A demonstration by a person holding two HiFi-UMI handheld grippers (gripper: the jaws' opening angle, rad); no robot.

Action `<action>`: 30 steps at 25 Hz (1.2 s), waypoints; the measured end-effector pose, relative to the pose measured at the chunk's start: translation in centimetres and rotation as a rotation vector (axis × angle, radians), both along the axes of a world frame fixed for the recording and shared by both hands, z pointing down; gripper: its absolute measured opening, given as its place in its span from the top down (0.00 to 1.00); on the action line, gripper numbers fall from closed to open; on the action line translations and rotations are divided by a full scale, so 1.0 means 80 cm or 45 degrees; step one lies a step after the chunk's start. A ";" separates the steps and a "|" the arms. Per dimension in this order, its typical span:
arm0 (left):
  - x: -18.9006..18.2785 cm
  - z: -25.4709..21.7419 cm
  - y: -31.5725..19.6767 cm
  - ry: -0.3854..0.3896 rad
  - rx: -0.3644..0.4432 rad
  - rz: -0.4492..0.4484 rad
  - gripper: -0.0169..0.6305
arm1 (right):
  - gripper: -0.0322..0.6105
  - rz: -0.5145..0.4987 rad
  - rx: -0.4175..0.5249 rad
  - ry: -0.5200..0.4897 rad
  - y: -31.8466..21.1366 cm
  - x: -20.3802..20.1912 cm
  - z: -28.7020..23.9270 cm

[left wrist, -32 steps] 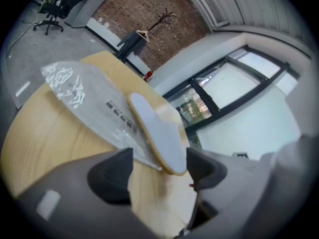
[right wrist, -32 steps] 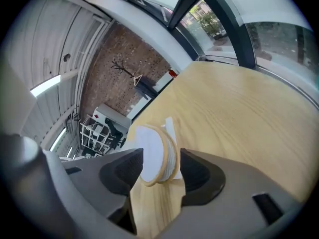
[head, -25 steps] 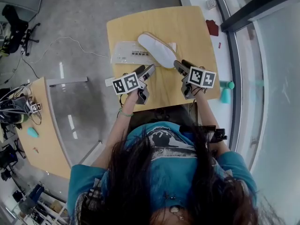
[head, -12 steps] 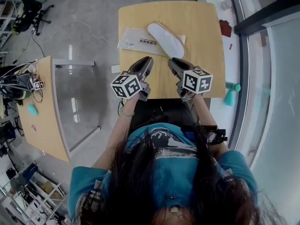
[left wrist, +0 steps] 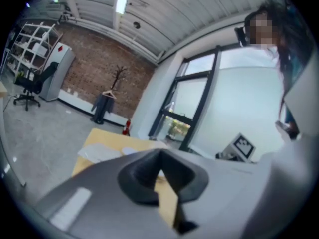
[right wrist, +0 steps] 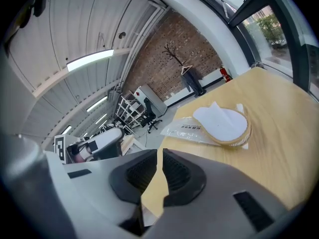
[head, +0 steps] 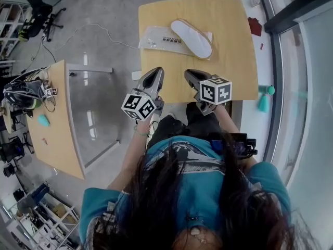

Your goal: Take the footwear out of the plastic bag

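Note:
A white slipper with a tan edge [head: 191, 38] lies sole-up at the far side of the wooden table [head: 234, 61], partly on top of a flat clear plastic bag [head: 162, 39]. The right gripper view shows the same slipper [right wrist: 223, 123] and bag [right wrist: 187, 130]. Both grippers hover near the table's near edge, well short of the slipper. My left gripper [head: 154, 73] has just been closing and is shut, empty [left wrist: 160, 153]. My right gripper [head: 190, 76] has also just been closing. A thin slit remains between its pads, with nothing in it [right wrist: 160, 153].
A second wooden desk [head: 57, 124] with cables and gear stands to the left, beyond a glass panel. An office chair [head: 36, 9] is at the far left. A window wall runs along the right, with a teal object [head: 265, 100] on the floor beside the table.
Both grippers drew back from the slipper toward the table's near edge and rose, and their jaws closed. Slipper and bag stay on the table.

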State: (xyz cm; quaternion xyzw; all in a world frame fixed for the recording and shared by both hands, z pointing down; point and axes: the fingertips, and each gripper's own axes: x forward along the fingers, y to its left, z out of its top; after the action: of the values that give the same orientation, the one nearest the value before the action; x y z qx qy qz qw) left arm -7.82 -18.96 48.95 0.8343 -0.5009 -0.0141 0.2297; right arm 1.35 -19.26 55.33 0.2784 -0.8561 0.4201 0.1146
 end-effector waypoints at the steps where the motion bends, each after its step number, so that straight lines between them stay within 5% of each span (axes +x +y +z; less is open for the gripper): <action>1: -0.004 -0.003 0.008 -0.012 0.011 0.010 0.98 | 0.88 0.007 0.006 -0.001 0.007 -0.004 -0.003; 8: -0.046 -0.026 0.086 -0.055 0.074 0.082 0.98 | 0.88 0.091 0.067 -0.004 0.073 -0.047 -0.034; 20: -0.122 -0.024 0.270 -0.051 0.087 0.227 0.98 | 0.88 0.263 0.075 0.011 0.280 -0.126 -0.047; 30: -0.077 -0.026 0.369 -0.004 0.089 0.395 0.98 | 0.88 0.357 0.103 0.101 0.402 -0.096 -0.058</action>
State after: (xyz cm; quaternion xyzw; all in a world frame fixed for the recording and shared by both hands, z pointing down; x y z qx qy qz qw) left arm -14.00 10.59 46.88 0.9092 -0.3655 0.0053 0.1992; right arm -6.36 12.91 50.70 0.4160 -0.8198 0.3859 0.0772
